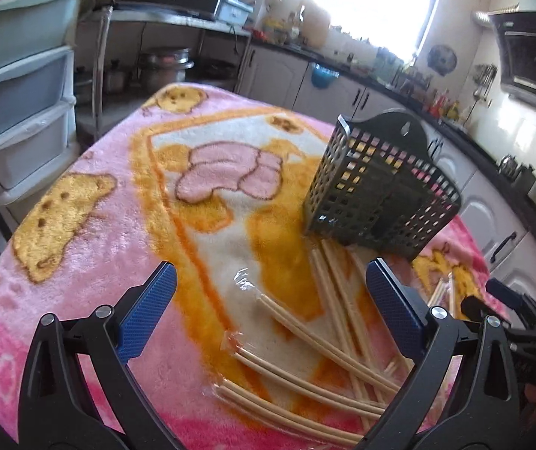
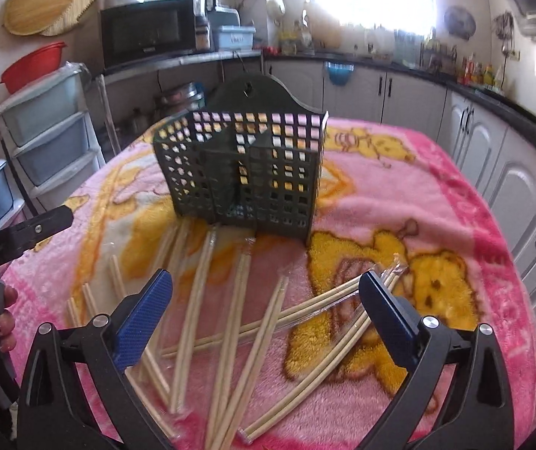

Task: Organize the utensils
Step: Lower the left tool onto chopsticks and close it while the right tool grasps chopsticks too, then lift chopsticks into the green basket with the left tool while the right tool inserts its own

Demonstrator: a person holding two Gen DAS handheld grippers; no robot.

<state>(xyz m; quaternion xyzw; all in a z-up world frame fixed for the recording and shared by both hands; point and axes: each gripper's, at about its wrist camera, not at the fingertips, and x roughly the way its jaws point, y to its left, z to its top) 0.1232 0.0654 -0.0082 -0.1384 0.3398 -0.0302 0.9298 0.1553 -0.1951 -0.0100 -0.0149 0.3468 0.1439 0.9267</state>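
A dark green perforated utensil basket (image 2: 245, 172) stands upright on the pink blanket-covered table (image 2: 399, 202); it also shows in the left wrist view (image 1: 380, 195). Several pairs of wooden chopsticks (image 2: 230, 322), some in clear wrappers, lie scattered in front of it, and also show in the left wrist view (image 1: 324, 352). My right gripper (image 2: 266, 318) is open and empty, just above the chopsticks. My left gripper (image 1: 271, 307) is open and empty above the chopsticks' left end. The left gripper's body (image 2: 24, 236) shows at the left edge of the right wrist view.
Plastic drawer units (image 1: 20, 112) stand left of the table. Kitchen cabinets and a cluttered counter (image 2: 474, 86) run behind and to the right. A microwave (image 2: 147, 33) sits at the back. The table's right edge (image 2: 523, 300) drops off near the cabinets.
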